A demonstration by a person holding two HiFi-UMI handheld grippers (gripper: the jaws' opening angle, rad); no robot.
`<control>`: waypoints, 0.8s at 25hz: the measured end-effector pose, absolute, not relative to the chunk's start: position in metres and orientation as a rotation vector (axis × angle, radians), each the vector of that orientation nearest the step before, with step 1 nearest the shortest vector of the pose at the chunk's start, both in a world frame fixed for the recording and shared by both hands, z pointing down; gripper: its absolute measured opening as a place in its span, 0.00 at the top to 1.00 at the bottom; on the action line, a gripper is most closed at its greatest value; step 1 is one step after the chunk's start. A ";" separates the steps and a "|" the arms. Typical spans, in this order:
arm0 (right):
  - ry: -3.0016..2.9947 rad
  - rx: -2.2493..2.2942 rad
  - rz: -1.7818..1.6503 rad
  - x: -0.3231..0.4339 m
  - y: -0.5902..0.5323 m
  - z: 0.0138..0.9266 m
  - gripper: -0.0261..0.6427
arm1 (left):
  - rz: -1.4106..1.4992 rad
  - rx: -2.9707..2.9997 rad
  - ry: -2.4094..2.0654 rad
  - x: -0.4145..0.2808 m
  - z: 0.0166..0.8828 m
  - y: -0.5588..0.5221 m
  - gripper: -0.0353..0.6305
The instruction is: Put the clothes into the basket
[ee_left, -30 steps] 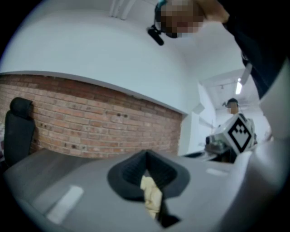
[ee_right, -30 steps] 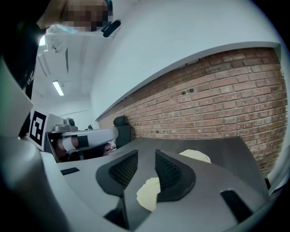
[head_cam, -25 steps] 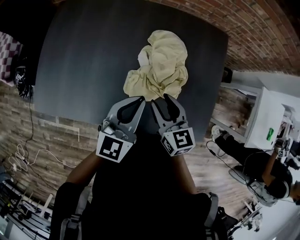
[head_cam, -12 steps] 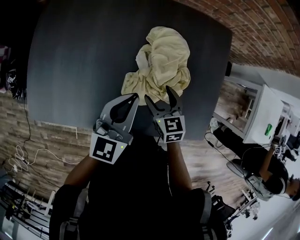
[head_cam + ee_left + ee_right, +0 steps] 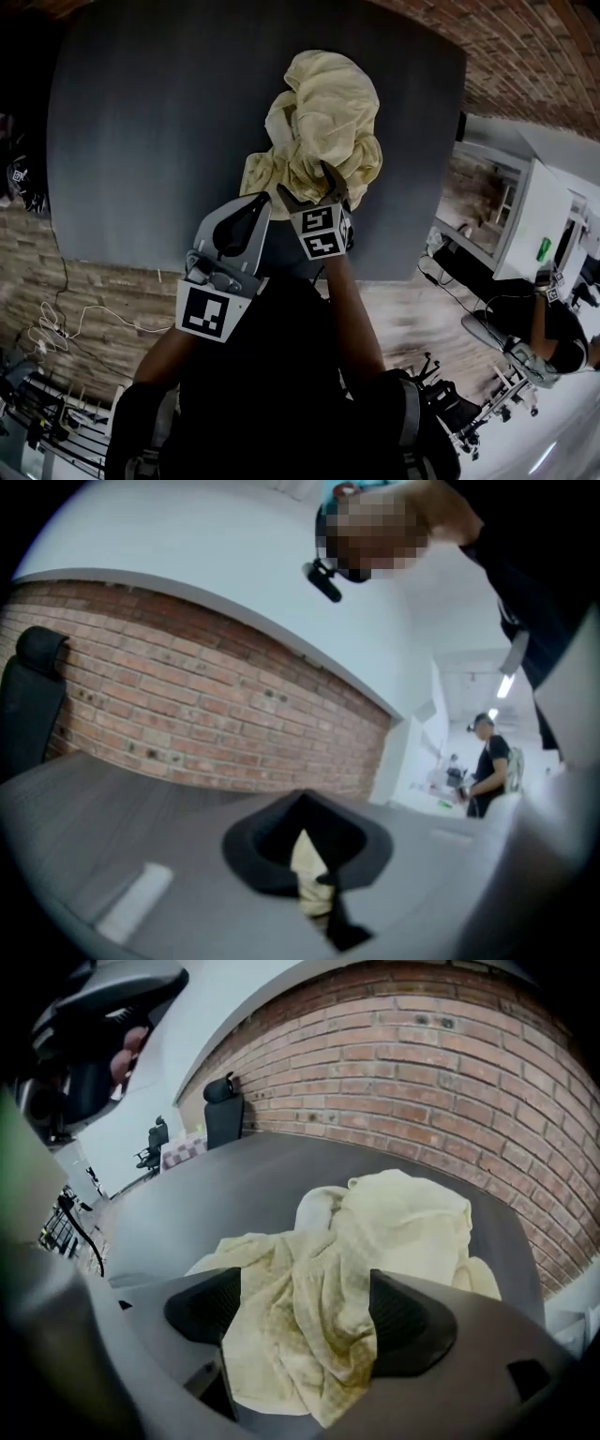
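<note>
Seen from above, a dark grey bench [image 5: 141,141] fills most of the head view, with a brick wall [image 5: 525,47] beyond its far edge. A crumpled pale yellow garment [image 5: 323,112] lies in a heap on the bench, toward its right half and close to the near edge.

The person's arms reach forward from the bottom of the view, each holding a gripper with a square-marked cube on it. The right gripper [image 5: 307,183] tips down over the near edge of the garment. Its jaws have just been opening and now stand wide and released, with a fold of the yellow fabric lying between the two dark pads rather than being squeezed by them.

The left gripper [image 5: 255,204] sits just beside it, to the left, pointing nearly level at the garment's near left corner. Its jaws are clenched together, and a thin sliver of the yellow fabric shows through the hollow between the pads.

An office chair [image 5: 223,1110] stands at the bench's far side by the wall
</note>
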State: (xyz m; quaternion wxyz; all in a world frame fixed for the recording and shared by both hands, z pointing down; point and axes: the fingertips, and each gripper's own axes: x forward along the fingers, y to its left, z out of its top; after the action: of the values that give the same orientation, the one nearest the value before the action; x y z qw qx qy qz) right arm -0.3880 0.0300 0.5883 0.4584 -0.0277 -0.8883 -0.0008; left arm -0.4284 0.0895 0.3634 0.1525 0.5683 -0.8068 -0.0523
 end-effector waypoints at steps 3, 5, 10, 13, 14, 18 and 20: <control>-2.108 -0.053 -0.028 -0.388 0.025 0.613 0.39 | -0.150 1.635 -2.308 -0.432 0.366 0.089 0.94; -2.068 -0.044 -0.033 -0.390 0.022 0.625 0.38 | -0.158 1.634 -2.306 -0.434 0.366 0.088 0.94; -2.007 -0.019 0.023 -0.391 0.015 0.644 0.38 | -0.164 1.635 -2.295 -0.436 0.370 0.087 0.94; -2.021 0.009 0.062 -0.397 0.012 0.645 0.38 | -0.170 1.621 -2.296 -0.439 0.371 0.091 0.94; -2.020 0.019 0.067 -0.397 0.011 0.644 0.38 | -0.169 1.616 -2.297 -0.439 0.372 0.092 0.94; -2.036 0.069 0.073 -0.396 0.003 0.641 0.43 | -0.162 1.603 -2.296 -0.440 0.373 0.094 0.94; -2.056 0.107 0.068 -0.396 -0.006 0.639 0.61 | -0.163 1.602 -2.302 -0.441 0.373 0.094 0.94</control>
State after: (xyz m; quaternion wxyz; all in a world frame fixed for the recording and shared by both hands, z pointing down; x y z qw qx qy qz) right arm -0.3959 -0.0064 0.6392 0.5147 0.0444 -0.8558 0.0284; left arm -0.4408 0.0941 0.3728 0.1653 0.5622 -0.8083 -0.0572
